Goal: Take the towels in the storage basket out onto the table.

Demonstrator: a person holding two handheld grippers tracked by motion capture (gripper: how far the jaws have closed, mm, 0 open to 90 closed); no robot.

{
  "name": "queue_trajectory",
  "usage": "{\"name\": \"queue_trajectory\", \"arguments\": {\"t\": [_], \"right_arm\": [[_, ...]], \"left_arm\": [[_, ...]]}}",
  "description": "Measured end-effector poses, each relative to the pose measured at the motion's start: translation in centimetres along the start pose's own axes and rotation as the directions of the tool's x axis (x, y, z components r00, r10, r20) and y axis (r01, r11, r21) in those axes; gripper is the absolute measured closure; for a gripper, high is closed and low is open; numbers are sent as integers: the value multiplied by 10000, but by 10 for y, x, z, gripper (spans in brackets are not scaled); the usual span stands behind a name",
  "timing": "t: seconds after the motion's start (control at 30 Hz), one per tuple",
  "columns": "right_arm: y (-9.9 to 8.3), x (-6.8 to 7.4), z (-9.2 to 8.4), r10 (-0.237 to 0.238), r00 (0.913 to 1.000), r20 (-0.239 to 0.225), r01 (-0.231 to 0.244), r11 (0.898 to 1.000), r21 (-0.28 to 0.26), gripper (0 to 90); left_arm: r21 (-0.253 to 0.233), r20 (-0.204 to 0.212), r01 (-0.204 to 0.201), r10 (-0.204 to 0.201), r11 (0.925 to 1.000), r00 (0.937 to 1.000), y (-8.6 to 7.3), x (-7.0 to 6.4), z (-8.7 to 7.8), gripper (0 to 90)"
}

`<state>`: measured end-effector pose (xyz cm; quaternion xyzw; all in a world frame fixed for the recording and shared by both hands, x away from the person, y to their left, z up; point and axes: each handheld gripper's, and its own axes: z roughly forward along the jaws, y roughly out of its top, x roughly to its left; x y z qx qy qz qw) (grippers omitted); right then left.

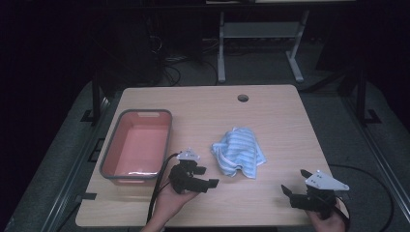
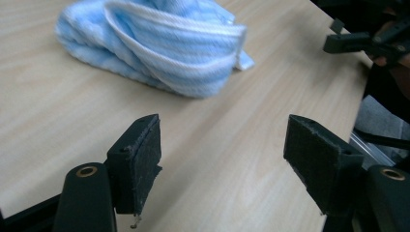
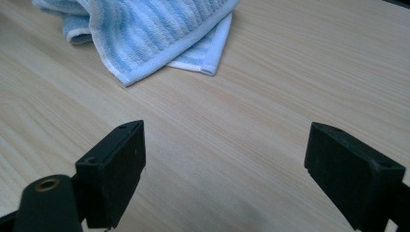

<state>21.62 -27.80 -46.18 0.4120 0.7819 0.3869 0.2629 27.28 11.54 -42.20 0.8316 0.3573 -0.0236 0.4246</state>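
High view: fixed above the near side, looking forward and down over the whole wooden table [image 1: 270, 111], from far. Left gripper view: mounted low near the tabletop, facing across it toward the blue striped towel [image 2: 159, 43], with the other gripper [image 2: 360, 41] farther off at upper right. Right gripper view: also low and close above the wood, facing the same towel from its other side. Shared by all three: the towel and the bare wood around it.
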Motion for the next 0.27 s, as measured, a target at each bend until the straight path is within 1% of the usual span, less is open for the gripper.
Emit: {"name": "queue_trajectory", "arguments": {"t": [0.03, 0.1, 0.17, 0.23, 0.27], "right_arm": [[0, 0, 0, 1, 10000, -3, -1, 10000, 3, 142], [0, 0, 0, -5, 10000, -21, 5, 10000, -8, 142], [0, 0, -1, -48, 10000, -42, 48, 10000, -9, 142], [0, 1, -2, -5, 10000, -57, 5, 10000, -91, 142], [0, 1, -2, 45, 10000, -66, -46, 9999, -159, 142]], "left_arm": [[-45, -40, -11, 11, 10000, 10000, -3, -1, -1, 289], [-77, 46, -36, 36, 10000, 10000, -9, -2, -1, 288], [-129, 32, -135, 135, 9998, 9999, -14, -4, -1, 286], [7, -42, -357, 357, 9994, 9994, -18, -7, 0, 282], [0, -109, -380, 380, 9993, 9992, -19, -7, 0, 282]]}}
